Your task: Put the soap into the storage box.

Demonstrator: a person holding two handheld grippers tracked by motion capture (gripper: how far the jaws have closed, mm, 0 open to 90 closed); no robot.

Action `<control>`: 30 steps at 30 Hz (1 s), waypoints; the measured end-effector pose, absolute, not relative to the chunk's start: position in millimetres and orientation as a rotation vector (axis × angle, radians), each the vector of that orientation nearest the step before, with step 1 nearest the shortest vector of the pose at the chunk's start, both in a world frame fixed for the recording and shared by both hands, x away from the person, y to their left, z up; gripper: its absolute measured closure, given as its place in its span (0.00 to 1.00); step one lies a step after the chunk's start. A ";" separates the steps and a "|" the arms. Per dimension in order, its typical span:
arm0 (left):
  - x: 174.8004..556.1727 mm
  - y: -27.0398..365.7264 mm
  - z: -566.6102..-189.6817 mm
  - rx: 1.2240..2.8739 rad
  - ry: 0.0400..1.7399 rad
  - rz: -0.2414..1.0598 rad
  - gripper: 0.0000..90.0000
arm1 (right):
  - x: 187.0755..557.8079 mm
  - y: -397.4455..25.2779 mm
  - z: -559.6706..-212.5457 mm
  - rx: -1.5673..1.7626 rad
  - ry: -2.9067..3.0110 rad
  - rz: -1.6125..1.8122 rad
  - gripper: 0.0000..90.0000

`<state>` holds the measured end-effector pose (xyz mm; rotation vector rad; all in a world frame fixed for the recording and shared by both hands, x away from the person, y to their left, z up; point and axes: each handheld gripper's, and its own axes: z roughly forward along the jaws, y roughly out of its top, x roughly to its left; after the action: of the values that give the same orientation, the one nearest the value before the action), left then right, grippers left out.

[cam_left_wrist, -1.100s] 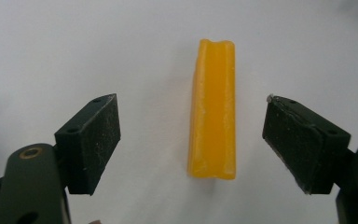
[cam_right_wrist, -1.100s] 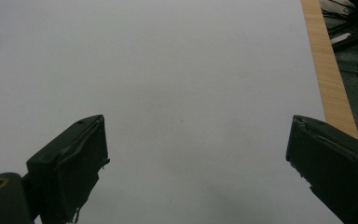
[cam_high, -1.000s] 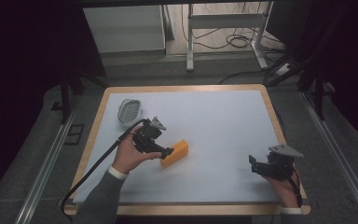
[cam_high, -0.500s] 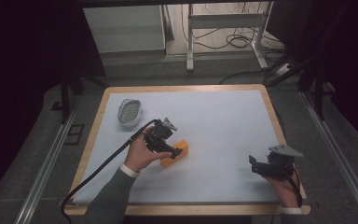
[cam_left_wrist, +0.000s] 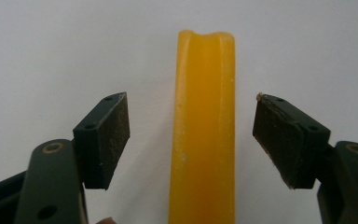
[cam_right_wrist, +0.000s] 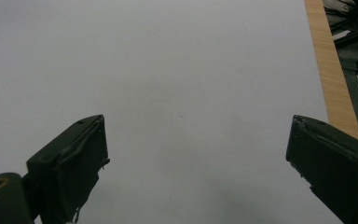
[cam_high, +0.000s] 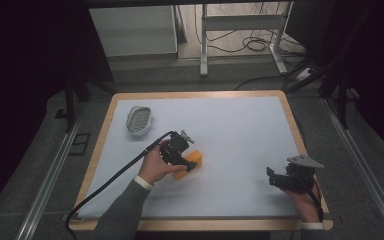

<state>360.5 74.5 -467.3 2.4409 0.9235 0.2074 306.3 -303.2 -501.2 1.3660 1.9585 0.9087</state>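
The long orange-yellow block with a shallow groove along its top [cam_left_wrist: 204, 135] lay on the white table sheet [cam_high: 240, 135], directly between the jaws of the left gripper [cam_left_wrist: 191, 135], which stood spread apart with a clear gap of sheet on each side, neither pad touching the block. Its near end ran out of the bottom of the left gripper view, so its full length could not be seen there; in the high view the left gripper [cam_high: 186, 161] and the hand behind it covered much of the block [cam_high: 192, 162], leaving only its far part showing. Well apart, toward the near right corner of the wooden-edged table [cam_high: 300, 135], the right gripper [cam_right_wrist: 196, 163] was released wide, with bare sheet between its jaws. Beyond the left gripper, toward the far left, sat a small pale oval dish [cam_high: 139, 120], its contents too small to make out.
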 end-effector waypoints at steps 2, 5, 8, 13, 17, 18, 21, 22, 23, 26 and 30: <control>361.1 73.6 -471.2 2.458 0.923 0.200 0.32 | 306.3 -303.4 -501.1 1.367 1.959 0.909 0.06; 361.5 73.7 -473.5 2.460 0.923 0.191 0.36 | 306.4 -303.7 -501.4 1.369 1.959 0.908 0.06; 363.3 76.6 -479.6 2.459 0.938 0.175 0.40 | 306.5 -303.4 -501.9 1.365 1.960 0.907 0.06; 364.2 75.8 -484.9 2.463 0.941 0.155 0.48 | 307.4 -302.1 -503.6 1.370 1.967 0.901 0.06; 364.5 73.7 -487.6 2.468 0.942 0.134 0.57 | 307.5 -302.0 -504.0 1.370 1.968 0.897 0.06; 364.2 73.3 -487.9 2.469 0.938 0.124 0.60 | 307.5 -302.2 -504.0 1.371 1.968 0.897 0.06; 363.7 72.8 -488.1 2.472 0.933 0.113 0.66 | 307.5 -303.4 -503.9 1.375 1.967 0.896 0.06; 363.6 72.7 -488.0 2.476 0.928 0.120 0.66 | 307.5 -303.4 -503.9 1.375 1.967 0.896 0.06; 363.6 72.7 -488.0 2.476 0.928 0.120 0.66 | 307.5 -303.4 -503.9 1.375 1.967 0.896 0.06; 362.3 72.1 -487.6 2.479 0.923 0.141 0.67 | 307.4 -303.2 -504.0 1.371 1.969 0.896 0.06; 363.8 74.4 -486.4 2.482 0.920 0.127 0.68 | 307.4 -303.7 -503.8 1.377 1.965 0.894 0.06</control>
<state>363.8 74.4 -486.4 2.4822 0.9197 0.1273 307.4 -303.7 -503.8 1.3772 1.9651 0.8941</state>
